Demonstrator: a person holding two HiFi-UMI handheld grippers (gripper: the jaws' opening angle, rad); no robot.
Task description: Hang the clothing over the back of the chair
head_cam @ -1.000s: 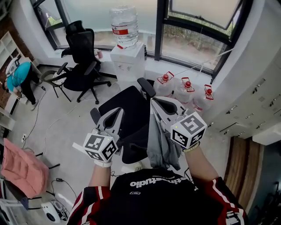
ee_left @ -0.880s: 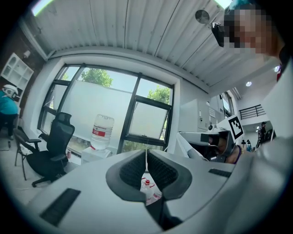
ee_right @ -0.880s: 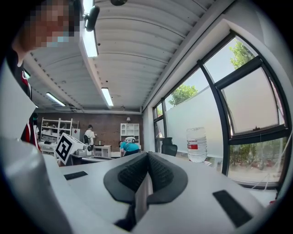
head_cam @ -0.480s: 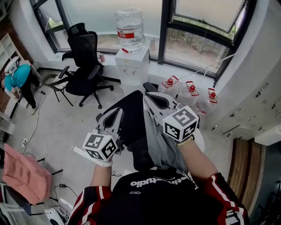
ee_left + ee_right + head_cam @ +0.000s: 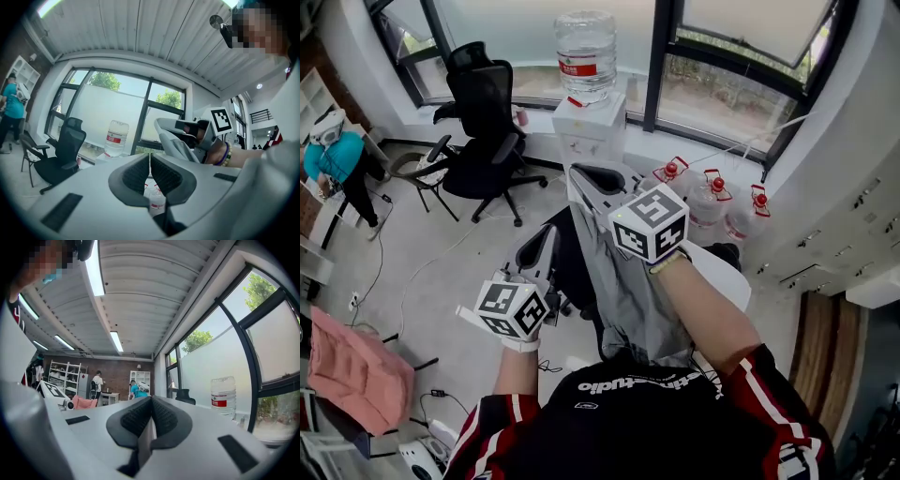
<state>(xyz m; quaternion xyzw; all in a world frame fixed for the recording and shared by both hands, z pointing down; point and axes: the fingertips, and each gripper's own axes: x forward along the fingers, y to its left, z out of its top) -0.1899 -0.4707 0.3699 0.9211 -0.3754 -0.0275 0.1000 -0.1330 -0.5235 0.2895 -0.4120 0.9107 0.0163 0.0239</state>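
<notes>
My right gripper [image 5: 579, 175] is shut on a grey piece of clothing [image 5: 628, 291], which hangs from its jaws in long folds down to my chest. In the right gripper view a grey fold [image 5: 143, 439] is pinched between the pads of the right gripper [image 5: 151, 413]. The clothing drapes over the black office chair [image 5: 574, 262] below me and hides most of it. My left gripper [image 5: 546, 234] is lower and to the left, beside the chair. Its pads [image 5: 139, 171] are together, with nothing seen between them.
A white water dispenser [image 5: 589, 122] with a large bottle [image 5: 586, 47] stands at the window ahead. Spare water jugs [image 5: 712, 202] sit to its right and a second black chair [image 5: 483, 131] to its left. A pink cloth [image 5: 347, 370] lies far left. A person in teal [image 5: 337, 159] stands at a desk.
Both grippers have moved forward toward the window. The right one went further and a little up, carrying the grey clothing across the chair, which it now covers more.
</notes>
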